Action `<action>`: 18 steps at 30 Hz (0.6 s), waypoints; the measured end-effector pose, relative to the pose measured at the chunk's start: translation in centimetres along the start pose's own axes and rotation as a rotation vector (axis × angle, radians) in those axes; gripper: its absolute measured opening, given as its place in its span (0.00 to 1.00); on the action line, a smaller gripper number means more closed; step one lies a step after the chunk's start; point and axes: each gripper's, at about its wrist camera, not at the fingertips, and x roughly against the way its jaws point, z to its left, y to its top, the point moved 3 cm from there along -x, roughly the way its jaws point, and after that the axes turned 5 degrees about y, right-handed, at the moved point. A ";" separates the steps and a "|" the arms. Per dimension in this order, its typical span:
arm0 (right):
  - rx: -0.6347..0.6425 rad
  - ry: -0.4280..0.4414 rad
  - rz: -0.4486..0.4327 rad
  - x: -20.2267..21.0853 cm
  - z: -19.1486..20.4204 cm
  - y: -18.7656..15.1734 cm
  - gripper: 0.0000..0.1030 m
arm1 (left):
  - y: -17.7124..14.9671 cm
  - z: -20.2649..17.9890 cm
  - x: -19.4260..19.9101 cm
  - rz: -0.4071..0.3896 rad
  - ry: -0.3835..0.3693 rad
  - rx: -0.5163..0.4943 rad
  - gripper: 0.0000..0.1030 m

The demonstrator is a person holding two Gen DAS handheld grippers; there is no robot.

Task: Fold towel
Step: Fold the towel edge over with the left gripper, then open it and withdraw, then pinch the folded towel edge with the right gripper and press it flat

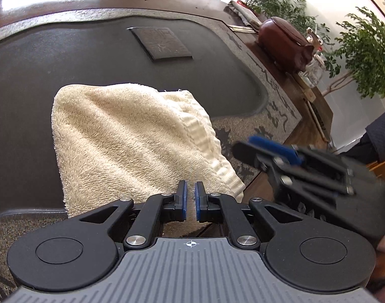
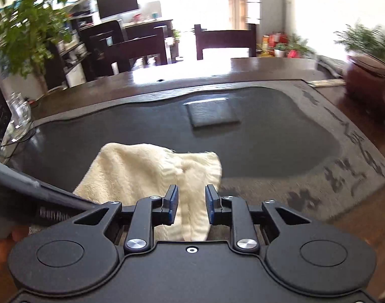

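A cream terry towel point(image 1: 129, 139) lies bunched and folded on the dark stone tea tray point(image 1: 53, 58), its ribbed hem running down its right side. My left gripper point(image 1: 190, 185) is shut on the towel's near edge, the blue pads almost touching with cloth pinched between them. To its right my right gripper point(image 1: 245, 145) shows blurred, just off the towel's hem. In the right wrist view the right gripper point(image 2: 191, 189) stands open. The towel point(image 2: 142, 169) lies between and below its fingers, and the pads do not press it. The left gripper's grey body point(image 2: 21, 186) crosses the left edge.
A raised square slab point(image 1: 162, 43) sits in the middle of the tray. On the wooden table at the right stand a brown clay figure point(image 1: 283, 43) and a glass vessel point(image 1: 311, 73). Another glass point(image 2: 18, 116) stands at the tray's left. Potted plants and dark chairs point(image 2: 225, 43) stand beyond.
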 end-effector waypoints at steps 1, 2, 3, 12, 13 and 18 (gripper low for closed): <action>0.018 0.019 0.011 -0.6 0.0 0.5 0.25 | -0.1 -0.1 0.0 -0.005 0.002 -0.009 0.06; 0.030 0.045 0.023 -1.3 0.0 0.9 0.25 | -0.3 -0.1 0.0 -0.010 0.003 -0.018 0.06; 0.035 0.071 0.034 -1.9 -0.1 1.3 0.25 | -0.4 -0.2 0.0 -0.015 0.005 -0.025 0.06; 0.031 0.149 0.136 -7.4 -1.0 2.5 0.25 | -1.0 -0.3 -0.1 -0.039 0.006 -0.080 0.09; 0.028 0.152 0.137 -7.4 -1.1 2.5 0.25 | -1.0 -0.3 -0.1 -0.039 0.004 -0.085 0.09; -0.005 0.165 0.141 -7.7 -1.8 2.8 0.32 | -0.9 -0.1 -0.3 -0.032 -0.012 -0.088 0.11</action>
